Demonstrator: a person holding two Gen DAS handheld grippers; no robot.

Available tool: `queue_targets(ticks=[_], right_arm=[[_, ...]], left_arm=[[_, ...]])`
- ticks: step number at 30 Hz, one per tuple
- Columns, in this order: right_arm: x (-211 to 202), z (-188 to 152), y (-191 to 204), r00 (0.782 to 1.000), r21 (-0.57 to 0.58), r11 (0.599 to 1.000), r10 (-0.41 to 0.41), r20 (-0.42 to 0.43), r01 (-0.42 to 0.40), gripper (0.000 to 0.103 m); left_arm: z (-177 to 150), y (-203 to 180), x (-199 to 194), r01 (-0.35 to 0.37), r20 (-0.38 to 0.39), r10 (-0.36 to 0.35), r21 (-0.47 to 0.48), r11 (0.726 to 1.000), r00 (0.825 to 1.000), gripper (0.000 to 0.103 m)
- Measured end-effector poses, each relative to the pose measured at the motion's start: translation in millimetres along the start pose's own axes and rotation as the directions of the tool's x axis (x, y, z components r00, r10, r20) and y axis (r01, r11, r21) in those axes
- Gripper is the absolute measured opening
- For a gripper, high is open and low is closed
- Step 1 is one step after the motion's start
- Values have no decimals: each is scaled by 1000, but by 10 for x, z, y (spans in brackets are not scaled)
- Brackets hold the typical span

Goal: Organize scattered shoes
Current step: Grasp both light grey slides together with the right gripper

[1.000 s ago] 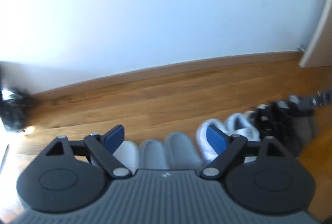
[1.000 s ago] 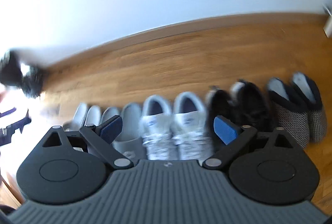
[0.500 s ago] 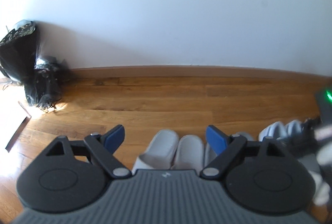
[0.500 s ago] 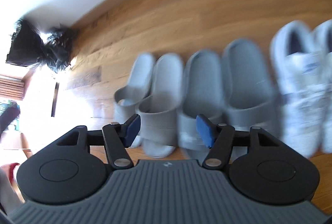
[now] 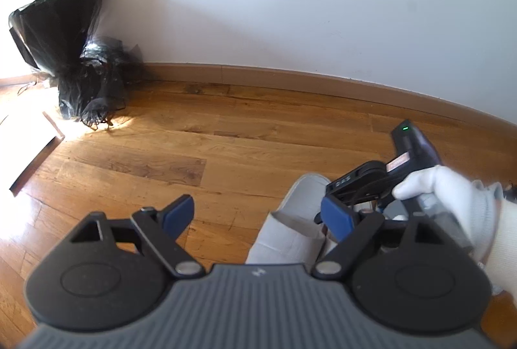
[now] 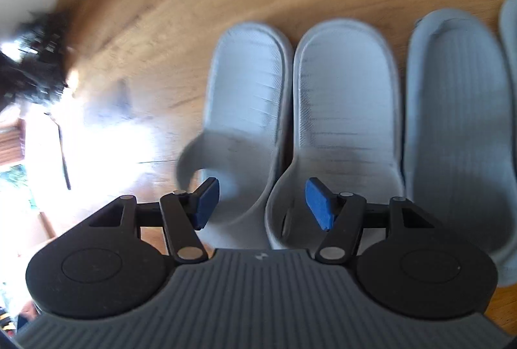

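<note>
Right claw [image 6: 261,203] lower, nearer pale slides [image 6: 339,129], open and empty; left claw [image 5: 258,216] likewise agape.

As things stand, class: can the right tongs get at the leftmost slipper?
Probably yes. The right tongs stand open just above the strap end of the leftmost slipper, and nothing lies between them. Its twin lies close beside it, which may crowd one finger.
</note>
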State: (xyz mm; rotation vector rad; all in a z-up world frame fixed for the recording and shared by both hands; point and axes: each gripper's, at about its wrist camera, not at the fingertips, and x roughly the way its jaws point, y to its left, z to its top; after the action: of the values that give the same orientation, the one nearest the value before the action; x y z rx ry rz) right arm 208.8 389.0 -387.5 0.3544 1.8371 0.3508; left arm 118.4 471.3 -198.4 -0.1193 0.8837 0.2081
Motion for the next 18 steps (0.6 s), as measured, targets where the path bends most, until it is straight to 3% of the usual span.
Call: queue_targets(ticks=[1,2,4,7,12,15,18], right_arm=[[64,-34,35,1000,-22,999,-24,-4,24,54],[120,-82,87,998,-59,996,-62,4,62,36],[203,-193,199,991,-129,982,-134,29,137,32],[160,-316,387,976,-216,953,-196,89,211,17],[-152,-236,637,966,-306,929,-146,216,209,14],[-401,91,779,952,-333,921,-107,286,203,14],[-527,573,878,934,-313,918,-133,333,243,14]], left_arm=[[-11,16,0,10,1,-10,7,1000,1000,85],[-23,31,-5,22,12,-22,16,1000,1000,85],[-55,89,21,33,28,-34,16,999,999,86],[-85,256,165,39,7,-39,-54,998,999,86],[-221,427,283,30,-23,-33,-139,990,999,86],[-251,497,317,20,-9,-22,-155,988,1000,86],[-195,569,367,19,1,-19,-166,986,1000,86]])
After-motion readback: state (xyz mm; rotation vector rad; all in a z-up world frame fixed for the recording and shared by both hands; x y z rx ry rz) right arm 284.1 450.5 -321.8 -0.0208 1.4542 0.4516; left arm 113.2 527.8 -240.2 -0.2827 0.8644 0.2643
